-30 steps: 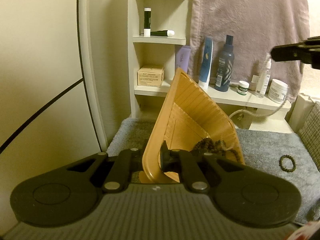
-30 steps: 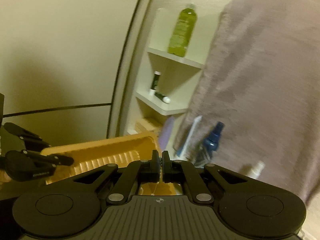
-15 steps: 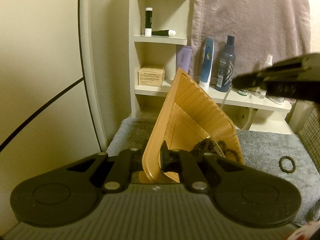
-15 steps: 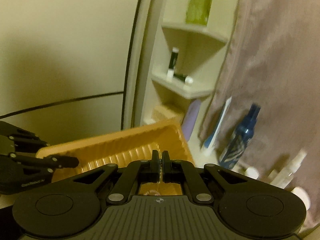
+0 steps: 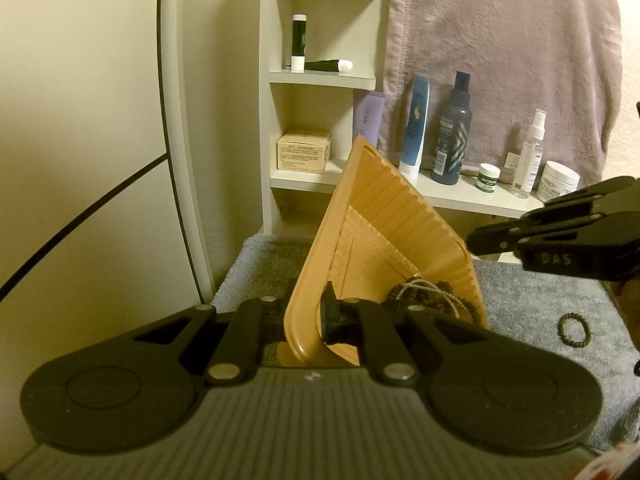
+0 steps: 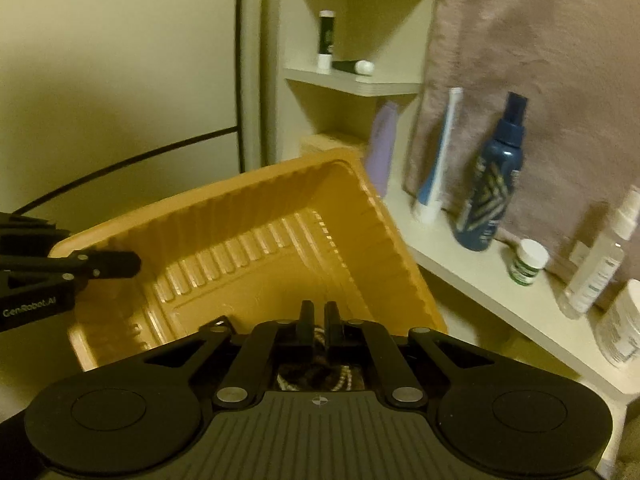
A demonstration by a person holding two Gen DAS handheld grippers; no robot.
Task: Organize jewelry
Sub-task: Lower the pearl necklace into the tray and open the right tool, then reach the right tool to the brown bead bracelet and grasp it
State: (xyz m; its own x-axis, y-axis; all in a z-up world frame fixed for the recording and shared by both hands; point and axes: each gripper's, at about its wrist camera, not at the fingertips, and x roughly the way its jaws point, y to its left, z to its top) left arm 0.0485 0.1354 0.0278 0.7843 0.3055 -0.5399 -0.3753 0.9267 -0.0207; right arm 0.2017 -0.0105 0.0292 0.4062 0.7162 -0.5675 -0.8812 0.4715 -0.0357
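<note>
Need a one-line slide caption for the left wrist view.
Left gripper clamps tilted orange tray holding beaded jewelry; right gripper nearby.

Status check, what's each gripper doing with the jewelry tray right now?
Left gripper clamped on tilted tray rim. Right gripper nearly shut, empty, above beads. Bracelet on mat.

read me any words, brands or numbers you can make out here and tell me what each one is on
"GenRobot.AI": on the left gripper body, seen in the right wrist view.
"DAS": on the right gripper body, seen in the left wrist view; likely only part of a longer print.
Purple tube: vertical characters, too small to read.
Tan box, dark blue spray bottle, blue-white tube, green jar, white jar: print too small or blurred.
</note>
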